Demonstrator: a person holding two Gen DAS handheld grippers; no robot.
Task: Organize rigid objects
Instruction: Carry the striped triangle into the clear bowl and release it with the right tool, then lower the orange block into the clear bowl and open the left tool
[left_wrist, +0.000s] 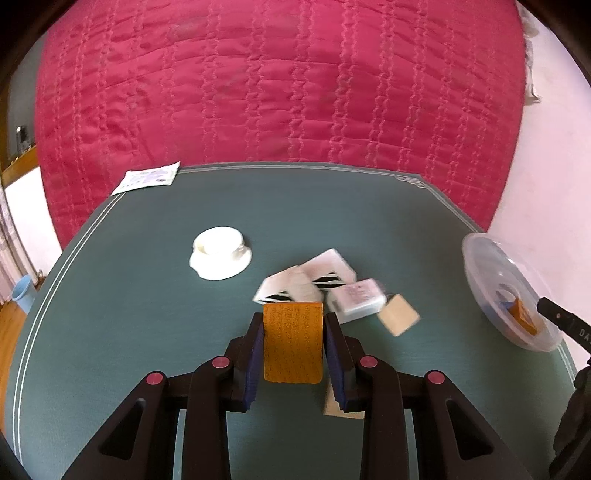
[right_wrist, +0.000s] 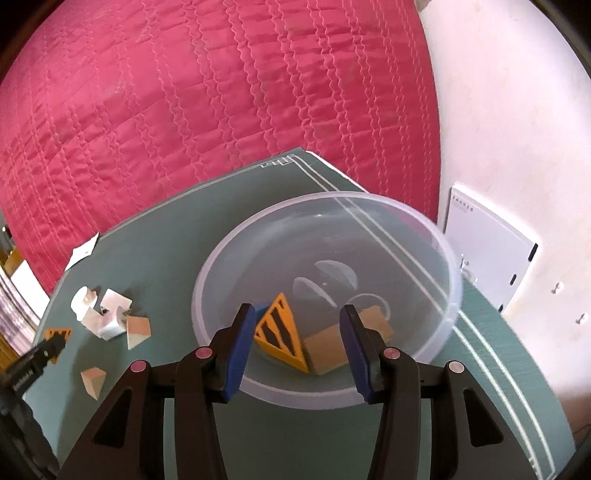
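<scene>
An orange block (left_wrist: 293, 341) is clamped in the left gripper (left_wrist: 293, 354); the right gripper (right_wrist: 297, 354), parted and empty, is held above the bowl (right_wrist: 436, 236) at the table's (right_wrist: 184, 221) right edge. Blocks there could be nudged, perhaps.

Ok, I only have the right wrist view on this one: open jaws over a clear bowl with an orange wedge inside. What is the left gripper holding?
Observer: The left gripper is shut on an orange block with a flat rectangular face, held above the green mat.
Operator: Anything off the mat on that side?
Observer: Yes, a pale blue bucket stands low down past the mat's left edge.
</scene>
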